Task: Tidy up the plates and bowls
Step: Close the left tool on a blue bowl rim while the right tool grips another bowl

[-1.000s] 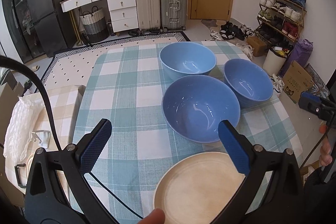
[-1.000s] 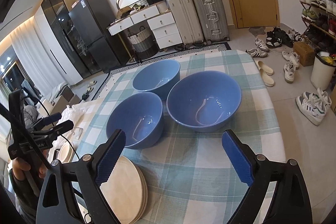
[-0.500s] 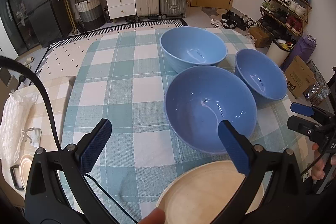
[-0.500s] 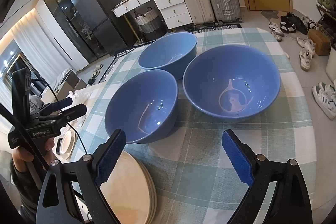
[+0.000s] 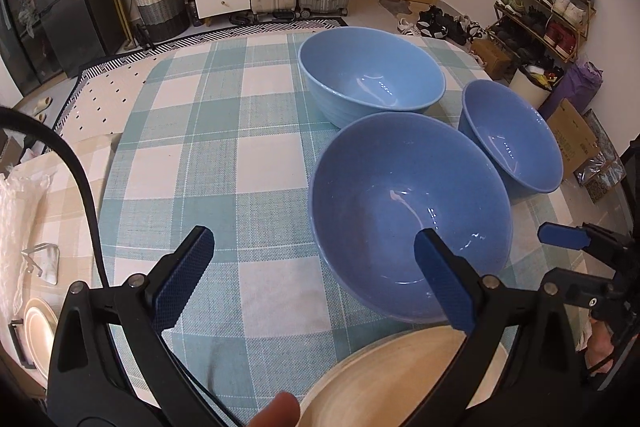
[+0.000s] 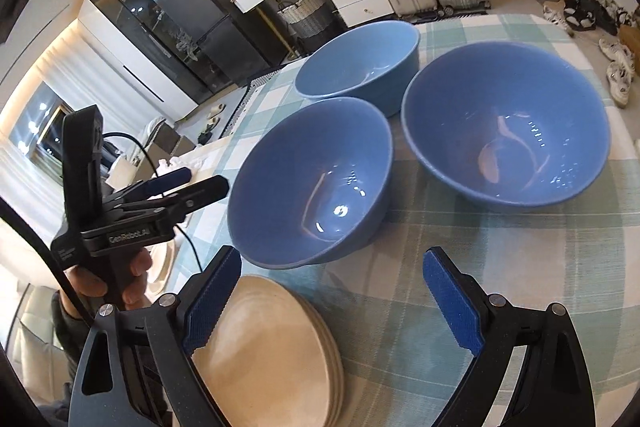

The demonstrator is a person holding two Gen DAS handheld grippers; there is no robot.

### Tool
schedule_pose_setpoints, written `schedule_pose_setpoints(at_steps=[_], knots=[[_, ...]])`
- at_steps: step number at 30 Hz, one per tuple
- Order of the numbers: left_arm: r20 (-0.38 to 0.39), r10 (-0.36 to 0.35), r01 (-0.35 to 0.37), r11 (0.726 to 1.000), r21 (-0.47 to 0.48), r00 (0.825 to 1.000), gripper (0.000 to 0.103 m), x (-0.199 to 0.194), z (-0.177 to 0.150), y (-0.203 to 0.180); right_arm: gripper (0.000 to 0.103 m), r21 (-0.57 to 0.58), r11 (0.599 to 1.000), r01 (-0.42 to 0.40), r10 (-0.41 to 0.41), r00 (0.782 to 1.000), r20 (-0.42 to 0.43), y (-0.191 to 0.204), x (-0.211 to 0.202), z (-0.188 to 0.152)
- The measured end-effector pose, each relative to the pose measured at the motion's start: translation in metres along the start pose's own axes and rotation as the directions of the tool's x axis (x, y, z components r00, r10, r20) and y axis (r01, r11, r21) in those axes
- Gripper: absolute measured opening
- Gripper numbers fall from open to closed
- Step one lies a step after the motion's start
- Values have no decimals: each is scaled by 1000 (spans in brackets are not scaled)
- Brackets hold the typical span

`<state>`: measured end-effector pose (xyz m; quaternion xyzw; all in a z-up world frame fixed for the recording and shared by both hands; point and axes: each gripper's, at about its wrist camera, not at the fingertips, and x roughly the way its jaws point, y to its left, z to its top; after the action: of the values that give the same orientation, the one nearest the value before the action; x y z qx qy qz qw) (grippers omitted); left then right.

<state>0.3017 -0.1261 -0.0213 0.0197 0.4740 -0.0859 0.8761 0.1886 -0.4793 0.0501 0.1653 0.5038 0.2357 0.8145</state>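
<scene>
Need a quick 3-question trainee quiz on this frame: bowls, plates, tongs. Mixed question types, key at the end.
1. True or false: the three blue bowls are nested inside one another.
2. Multiple choice: the stack of beige plates lies (A) at the table's far edge, (B) at the near edge, in front of the nearest bowl, (C) inside a bowl.
3. Fill in: the left tongs and right tongs are both ____ and hold nothing.

Key
1. False: the far bowl, the nearest bowl and the right-side bowl each sit separately on the checked tablecloth.
2. B
3. open
</scene>
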Motion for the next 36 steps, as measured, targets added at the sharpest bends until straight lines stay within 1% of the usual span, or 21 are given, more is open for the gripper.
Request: schedule_pose_setpoints(at_steps=[7,8,10,13,15,18,21,22,23,25,27,28,29,30,34,36], knots=[[-25,-17,17,1000,0,1000,95,22,4,1,94,28,1000,2,-1,1000,-26,-6,21,9],[-30,-22,22,1000,-2,999,93,25,5,2,93,33,999,4,-3,1000,-29,-8,23,11],[-38,-27,27,1000,-6,999,93,31,6,4,91,42,999,6,-5,999,-35,-10,30,15],[-47,-35,34,999,-19,998,88,40,8,8,88,53,999,11,-9,999,-48,-13,39,20],[-55,-36,35,999,-20,998,78,46,10,9,87,56,998,11,-8,999,-52,-16,42,22],[-70,-41,40,999,-21,997,69,56,12,9,82,62,998,22,-18,998,-57,-19,46,24],[-85,-61,59,998,-23,995,63,64,14,9,78,61,998,35,-31,998,-62,-21,50,27],[-89,-64,62,998,-22,994,63,67,14,9,74,59,997,39,-35,997,-65,-21,51,28],[-92,-67,65,998,-21,994,61,69,14,9,72,59,997,44,-40,997,-67,-21,52,28],[-96,-68,67,998,-19,993,56,72,14,9,70,56,997,47,-43,997,-70,-21,53,29],[-98,-75,73,997,-21,992,48,74,14,9,69,56,997,53,-49,996,-71,-21,55,30],[-101,-74,73,997,-21,992,47,75,14,9,67,53,997,60,-56,996,-71,-20,55,30],[-102,-71,70,997,-18,992,42,75,14,9,63,49,997,65,-62,996,-72,-19,55,30],[-103,-70,69,997,-14,992,38,76,14,9,62,47,997,67,-63,995,-72,-19,57,31],[-114,-76,75,997,-8,991,33,78,13,8,55,30,996,79,-77,994,-75,-16,59,32],[-118,-73,73,997,-3,990,26,79,12,6,51,28,997,73,-71,995,-72,-16,59,33]])
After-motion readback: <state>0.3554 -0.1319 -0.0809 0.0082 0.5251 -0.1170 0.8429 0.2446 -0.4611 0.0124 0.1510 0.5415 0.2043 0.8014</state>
